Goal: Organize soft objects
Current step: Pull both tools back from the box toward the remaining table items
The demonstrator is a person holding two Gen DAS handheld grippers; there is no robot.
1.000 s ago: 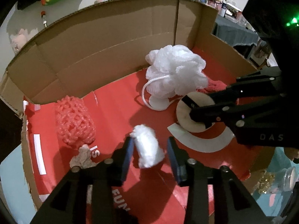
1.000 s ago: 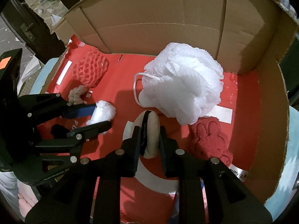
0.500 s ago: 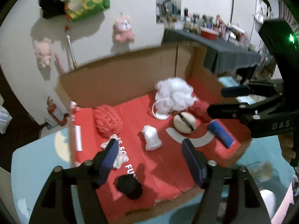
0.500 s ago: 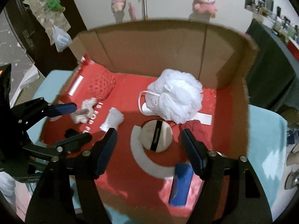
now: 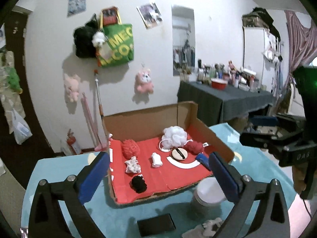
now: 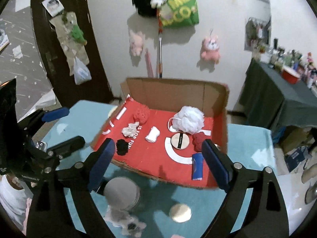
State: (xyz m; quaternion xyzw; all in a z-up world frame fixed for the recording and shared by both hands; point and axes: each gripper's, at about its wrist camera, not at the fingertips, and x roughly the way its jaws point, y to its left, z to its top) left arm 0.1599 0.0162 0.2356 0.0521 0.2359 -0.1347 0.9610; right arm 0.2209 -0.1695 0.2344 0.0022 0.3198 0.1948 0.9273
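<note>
The cardboard box with a red floor stands on the teal table. Lying apart in it are a white bath pouf, a red crochet ball, a white cotton roll, a round beige puff with a black band, a dark red knit piece, a blue roll, a white scrunchie and a black scrunchie. My left gripper and right gripper hover well above and before the box. Both have their jaws opening wide and hold nothing.
On the table in front of the box are a jar with a pale lid, a black phone, a round beige pad and a fluffy toy. A dark-clothed side table stands at the back right.
The left gripper let go of the white cotton roll and the right one let go of the beige puff. Both opened wide and drew back and up out of the box.
</note>
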